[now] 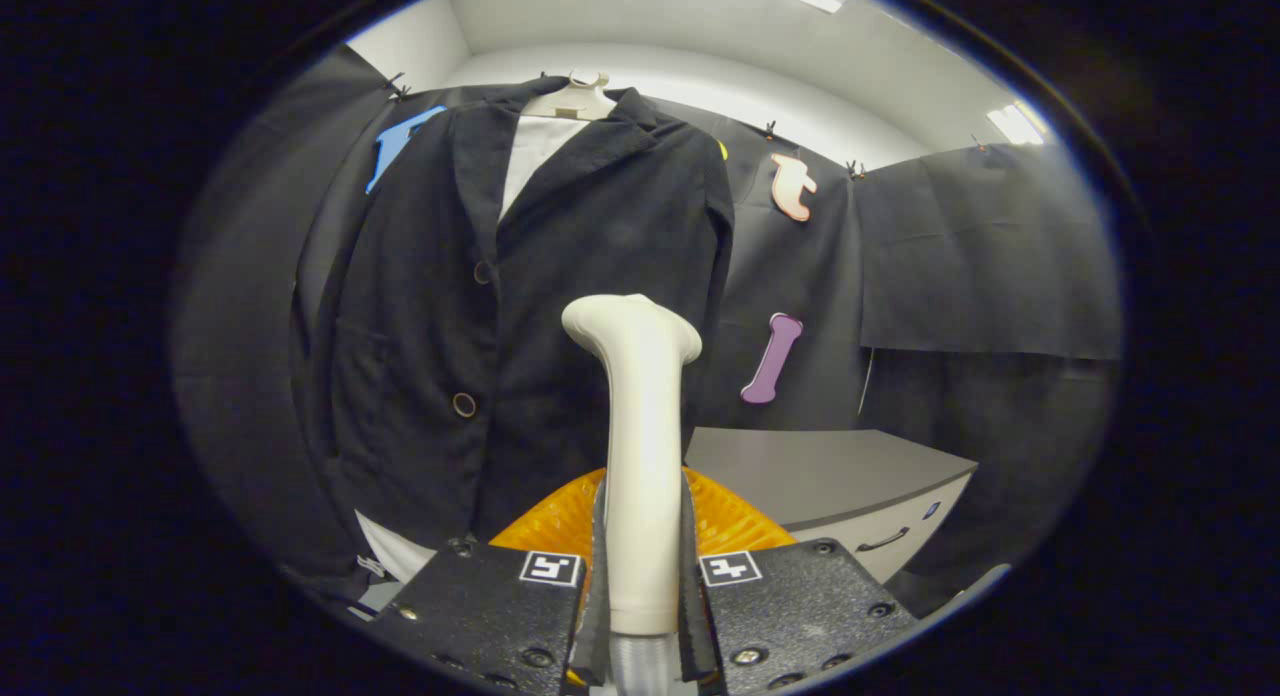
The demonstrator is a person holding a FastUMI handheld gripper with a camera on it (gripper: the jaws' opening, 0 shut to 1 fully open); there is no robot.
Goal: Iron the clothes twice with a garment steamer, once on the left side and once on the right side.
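Gripping the garment steamer (640, 456) by its pale handle, the jaws are clenched on it, both fingers pressing its sides, with the nozzle head standing upright just ahead of them. Beyond the head hangs the dark jacket (520, 306) on a hanger (575, 98), a white shirt (535, 151) showing at its open collar.

I judge the main risk to be the head standing off the cloth, so a pass would steam air rather than fabric; I cannot tell whether it touches the front panel. A hanging jacket may also swing away under pressure, and the buttons (464, 404) could snag the head on a downward stroke. The smooth handle might twist in the grip if pushed sideways.

An orange ribbed part (730, 521) sits behind the handle, near the fingers. Off to the right of the jaws stands a grey cabinet (840, 476) with a drawer, serving as the bench. Black cloth lines the booth under white ceiling lights.
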